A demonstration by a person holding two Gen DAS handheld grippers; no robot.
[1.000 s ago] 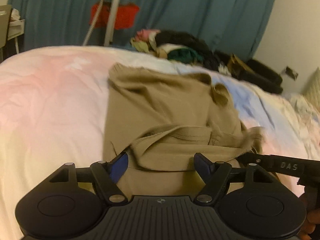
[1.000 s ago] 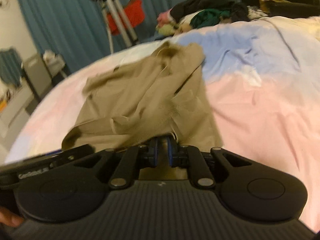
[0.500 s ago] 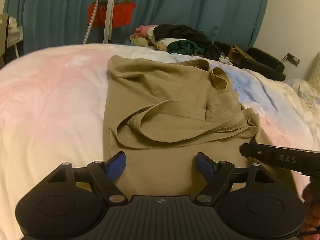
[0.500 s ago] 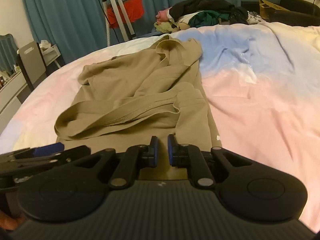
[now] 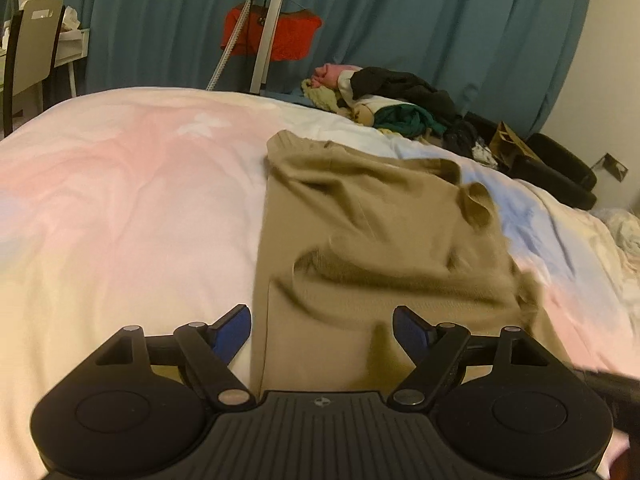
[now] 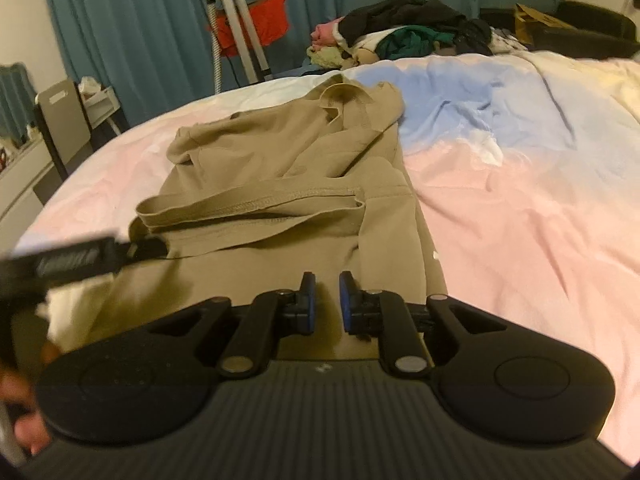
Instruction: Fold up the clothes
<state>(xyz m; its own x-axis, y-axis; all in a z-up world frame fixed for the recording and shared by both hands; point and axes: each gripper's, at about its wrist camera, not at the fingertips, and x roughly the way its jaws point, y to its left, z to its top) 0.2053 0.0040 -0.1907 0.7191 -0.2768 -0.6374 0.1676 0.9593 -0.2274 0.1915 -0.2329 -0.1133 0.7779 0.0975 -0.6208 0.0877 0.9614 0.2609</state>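
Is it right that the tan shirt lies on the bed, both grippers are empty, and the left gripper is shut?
Not quite. The left gripper is open, with its blue pads spread wide over the near edge of the shirt, as the left wrist view shows. The rest holds: the shirt lies on the bed, and both grippers are empty.

Left claw (image 5: 322, 330) gapes wide; right claw (image 6: 324, 300) slightly parted.

Tripod (image 5: 264, 28) before teal curtain (image 5: 400, 20)
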